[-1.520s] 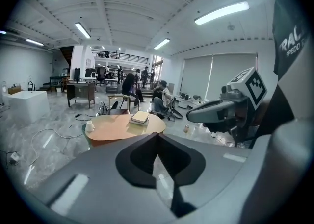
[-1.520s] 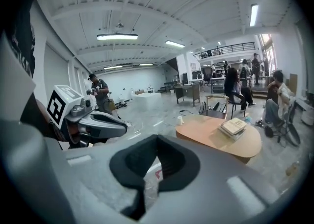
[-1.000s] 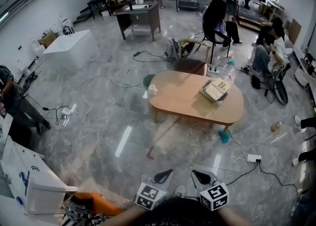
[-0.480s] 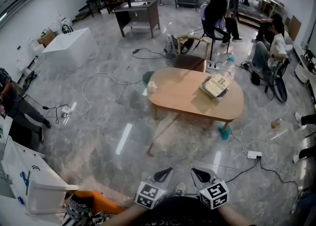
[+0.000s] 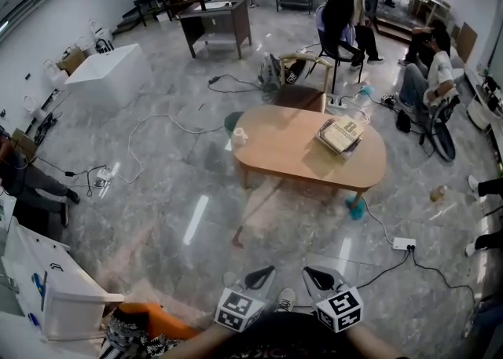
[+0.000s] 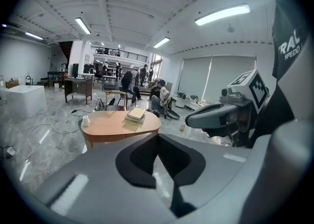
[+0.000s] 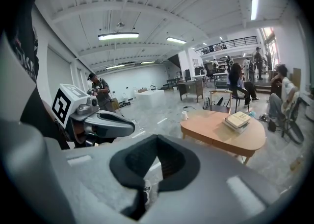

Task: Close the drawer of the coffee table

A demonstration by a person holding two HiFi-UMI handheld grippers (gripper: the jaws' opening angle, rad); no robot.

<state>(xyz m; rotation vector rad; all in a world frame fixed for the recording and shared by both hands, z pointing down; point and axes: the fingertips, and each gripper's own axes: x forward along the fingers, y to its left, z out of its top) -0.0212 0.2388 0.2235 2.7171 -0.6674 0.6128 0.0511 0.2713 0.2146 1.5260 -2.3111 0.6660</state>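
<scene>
**Room.** Open hall with a polished marble floor (image 5: pixel 157 192) (glossy, streaked with lamp reflections). Loose cables cross it, and seated people (image 5: pixel 346 27) are at the far side.

**Desk** (image 5: pixel 291 153). The task's low oval coffee table, in pale wood, stands mid-floor. Its long axis runs left to right across the head view. It lies ahead of both tools and a little to the right, well apart from them, with bare floor between.

**Drawer.** No drawer front shows on the near long side. A dark brown slab (image 5: pixel 302 100) juts out just beyond the far edge. Whether it is the pulled-out drawer or a chair seat cannot be told, so the pictures do not settle whether the drawer is open or shut.

**Left hand-held gripper** (image 5: pixel 261 275). It is at the bottom edge of the head view, aimed toward the desk. Its jaws are together with nothing between them.

**Right hand-held gripper** (image 5: pixel 316 276). It sits just beside the left one, jaws likewise closed and empty. It lines up more nearly with the desk's middle, so it is judged marginally the nearer.

**Books** (image 5: pixel 342 136). A small stack lies toward the desk's right end.

**Power strip** (image 5: pixel 405 244). It lies on the floor to the right, between the desk and the tools.

**Cup** (image 5: pixel 240 139). A white cup stands upright at the desk's left end.
</scene>
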